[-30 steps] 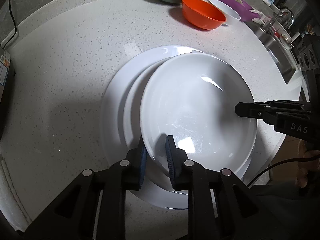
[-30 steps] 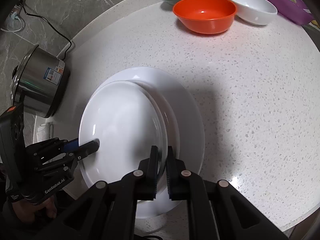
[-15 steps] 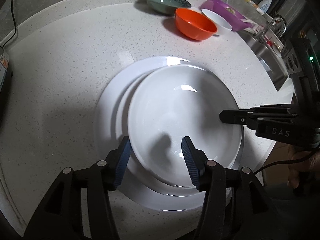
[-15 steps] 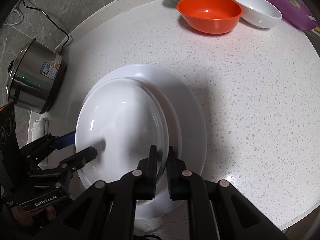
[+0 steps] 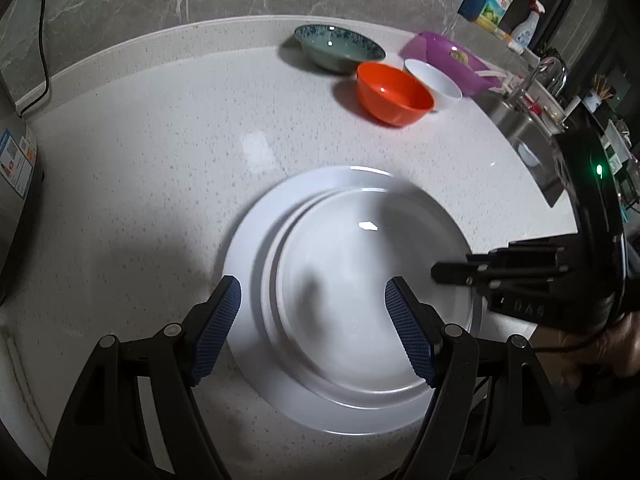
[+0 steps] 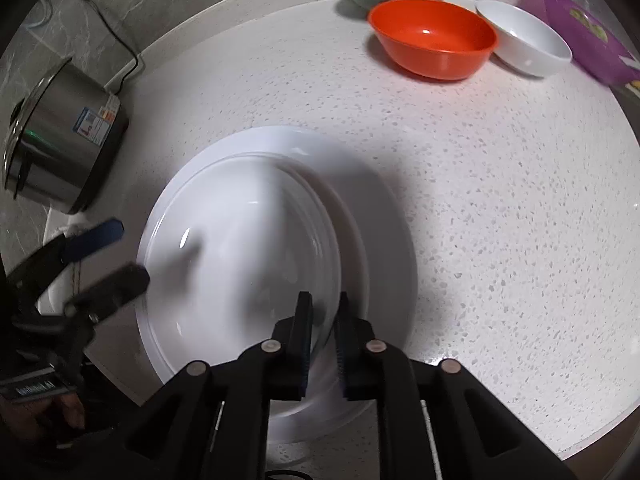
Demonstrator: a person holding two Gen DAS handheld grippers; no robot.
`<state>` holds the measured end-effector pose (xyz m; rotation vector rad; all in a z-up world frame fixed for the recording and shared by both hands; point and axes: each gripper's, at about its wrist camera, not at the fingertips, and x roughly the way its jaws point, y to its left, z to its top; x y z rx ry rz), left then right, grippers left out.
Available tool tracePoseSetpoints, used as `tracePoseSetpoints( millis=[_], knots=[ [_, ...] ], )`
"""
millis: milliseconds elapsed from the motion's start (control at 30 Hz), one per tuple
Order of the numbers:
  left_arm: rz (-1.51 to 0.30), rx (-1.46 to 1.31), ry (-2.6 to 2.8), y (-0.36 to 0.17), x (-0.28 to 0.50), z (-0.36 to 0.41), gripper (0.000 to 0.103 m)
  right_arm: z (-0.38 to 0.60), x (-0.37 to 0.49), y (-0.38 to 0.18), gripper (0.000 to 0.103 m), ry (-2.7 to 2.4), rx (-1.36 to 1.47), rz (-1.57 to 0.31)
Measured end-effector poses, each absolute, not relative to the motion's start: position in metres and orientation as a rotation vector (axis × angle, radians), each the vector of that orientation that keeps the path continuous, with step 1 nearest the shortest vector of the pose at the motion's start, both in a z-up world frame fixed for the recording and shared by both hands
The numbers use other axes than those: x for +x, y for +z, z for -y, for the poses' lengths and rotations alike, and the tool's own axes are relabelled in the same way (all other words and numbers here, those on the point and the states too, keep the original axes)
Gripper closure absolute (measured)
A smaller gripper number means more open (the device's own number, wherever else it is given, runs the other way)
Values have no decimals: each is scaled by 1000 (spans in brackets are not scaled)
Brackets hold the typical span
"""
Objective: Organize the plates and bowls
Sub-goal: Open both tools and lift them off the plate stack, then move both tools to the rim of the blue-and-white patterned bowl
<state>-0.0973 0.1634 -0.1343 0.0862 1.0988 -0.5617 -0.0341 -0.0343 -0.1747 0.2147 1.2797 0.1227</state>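
A: Item one, the stack?
B: A shallow white ceramic plate [image 5: 372, 292] lay inside a larger flat white ceramic plate [image 5: 244, 248], set toward that plate's right side, both on the white speckled stone tabletop [image 5: 160, 168] near its front edge.

A: Item two, the left gripper [image 5: 312, 320]?
B: Jaws spread wide, blue ribbed pads either side of the stack's near rim, holding nothing (the view was motion-blurred).

A: Item three, the right gripper [image 6: 322, 344]?
B: Jaws drawn nearly together astride the near right rim of the shallow plate. A narrow gap showed between the pads; whether they pinched the rim I could not tell.

A: Item four, bowls?
B: Three, grouped at the far side of the tabletop, well apart from the stack: a green-blue patterned ceramic bowl [image 5: 339, 47] farthest back, an orange plastic bowl [image 5: 394, 94] in front of it, and a small white ceramic bowl [image 5: 434, 78] just beside the orange one on its right.

A: Sundries?
B: A purple plastic tray [image 5: 452, 58] beyond the white bowl; a steel cooker pot [image 6: 60, 148] with a label at the left edge, its black cord [image 6: 116, 36] running up the grey marble wall; a steel sink with a tap [image 5: 554, 70] at far right.
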Motion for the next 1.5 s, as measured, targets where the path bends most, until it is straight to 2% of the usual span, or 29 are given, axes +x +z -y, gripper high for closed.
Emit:
tracePoseSetpoints(
  millis=[33, 67, 100, 133, 167, 233, 367, 567, 800, 933, 1167, 1400, 1433, 1500],
  knots=[
    [-1094, 74, -564, -133, -96, -164, 28, 32, -34, -174, 80, 126, 204, -1278],
    [-1089, 60, -564, -132, -94, -167, 20, 29, -34, -173, 74, 137, 203, -1273],
    [-1086, 43, -567, -131, -92, -169, 14, 27, -35, -172, 61, 149, 206, -1265],
    [-1078, 25, -574, -129, -91, -172, 4, 23, -36, -168, 50, 163, 202, -1250],
    [-1072, 23, -572, -128, -90, -172, 1, 21, -36, -165, 43, 169, 191, -1238],
    [-1057, 23, -587, -125, -88, -173, 1, 18, -39, -155, 36, 169, 156, -1201],
    [-1028, -27, -589, -114, -78, -176, 1, 34, -46, -135, 35, 156, 194, -1138],
    [-1117, -69, -518, -102, -34, -174, 1, 101, -43, -97, 35, 143, 318, -1005],
    [-1071, -166, -360, -70, 45, -178, 1, 198, 26, -51, 35, 197, 360, -914],
    [-1076, -111, -358, -63, 97, -146, 1, 251, 94, -38, 35, 236, 463, -907],
    [-1148, -101, -396, -91, 191, -81, 2, 272, 190, -70, 36, 179, 551, -1003],
    [-1202, -73, -400, -128, 244, -51, 3, 256, 239, -110, 36, 144, 499, -1124],
    [-1210, -66, -403, -132, 250, -47, 4, 257, 243, -117, 37, 136, 501, -1145],
    [-1232, -57, -403, -144, 265, -38, 17, 258, 250, -129, 39, 118, 506, -1179]
  ],
)
